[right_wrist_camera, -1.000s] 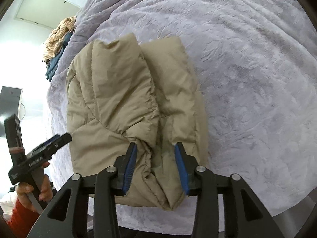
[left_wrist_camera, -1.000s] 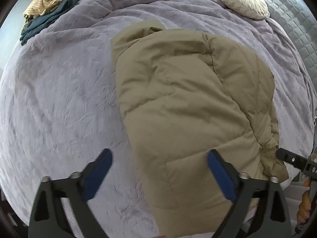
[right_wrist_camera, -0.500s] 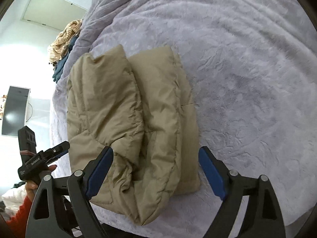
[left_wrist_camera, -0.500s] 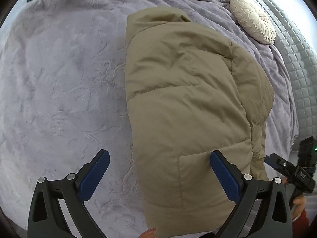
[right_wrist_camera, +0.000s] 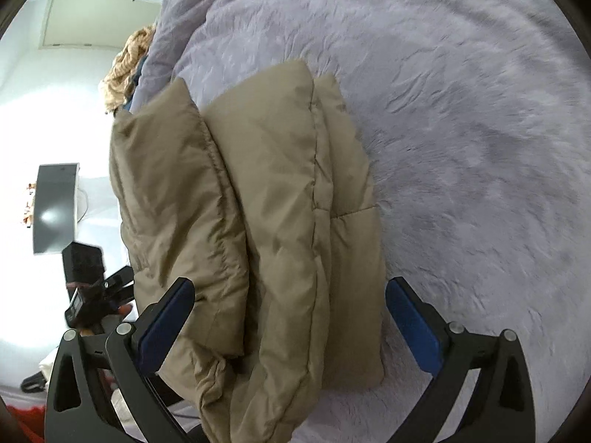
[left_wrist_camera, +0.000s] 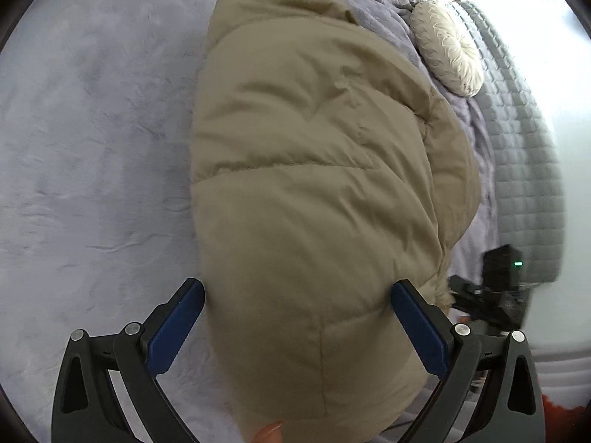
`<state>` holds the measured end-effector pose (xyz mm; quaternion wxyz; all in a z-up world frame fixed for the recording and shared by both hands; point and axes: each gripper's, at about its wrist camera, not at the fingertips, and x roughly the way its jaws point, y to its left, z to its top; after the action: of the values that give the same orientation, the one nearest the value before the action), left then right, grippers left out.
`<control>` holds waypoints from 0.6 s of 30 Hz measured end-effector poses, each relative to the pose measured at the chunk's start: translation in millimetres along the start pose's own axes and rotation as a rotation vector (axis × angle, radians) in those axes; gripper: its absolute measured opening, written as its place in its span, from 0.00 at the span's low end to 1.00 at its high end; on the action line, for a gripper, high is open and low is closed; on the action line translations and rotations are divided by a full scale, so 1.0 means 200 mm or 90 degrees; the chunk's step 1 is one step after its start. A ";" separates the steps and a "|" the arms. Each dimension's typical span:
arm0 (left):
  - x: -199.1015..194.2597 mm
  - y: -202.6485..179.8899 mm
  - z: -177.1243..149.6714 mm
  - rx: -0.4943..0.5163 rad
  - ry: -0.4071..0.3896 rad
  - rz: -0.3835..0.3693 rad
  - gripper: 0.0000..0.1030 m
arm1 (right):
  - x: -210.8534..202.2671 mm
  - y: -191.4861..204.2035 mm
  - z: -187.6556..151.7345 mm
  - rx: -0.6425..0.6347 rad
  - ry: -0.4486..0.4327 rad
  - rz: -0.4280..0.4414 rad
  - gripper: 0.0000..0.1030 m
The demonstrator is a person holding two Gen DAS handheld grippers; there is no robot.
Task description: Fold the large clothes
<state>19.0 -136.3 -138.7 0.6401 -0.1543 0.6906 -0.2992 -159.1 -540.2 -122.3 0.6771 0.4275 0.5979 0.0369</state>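
Bare blanket (right_wrist_camera: 461, 110) flanks the jacket (left_wrist_camera: 314, 184) (cushion (left_wrist_camera: 447, 48) beyond).

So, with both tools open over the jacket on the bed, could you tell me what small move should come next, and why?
Probably lower both tools onto the jacket's near hem and close. The left tool stands open astride it; the right tool's jaws are opening, its pads pressing nothing. The jacket lies folded lengthwise on the bed, so a crosswise fold seems left.
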 end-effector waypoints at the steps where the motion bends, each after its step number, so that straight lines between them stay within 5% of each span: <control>1: 0.02 0.02 0.01 -0.007 0.002 -0.018 0.98 | 0.03 -0.01 0.02 -0.001 0.013 0.010 1.00; 8: 0.13 0.11 0.09 -0.008 0.015 -0.098 0.99 | 0.22 -0.06 0.17 -0.018 0.070 0.065 1.00; 18: 0.30 0.08 0.15 -0.018 0.032 -0.116 1.00 | 0.36 -0.05 0.31 -0.017 0.091 0.121 1.00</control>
<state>42.7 -166.0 -196.7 0.5906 -0.2181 0.6935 -0.3504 -91.8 -539.1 -190.2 0.6319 0.4698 0.6006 0.1392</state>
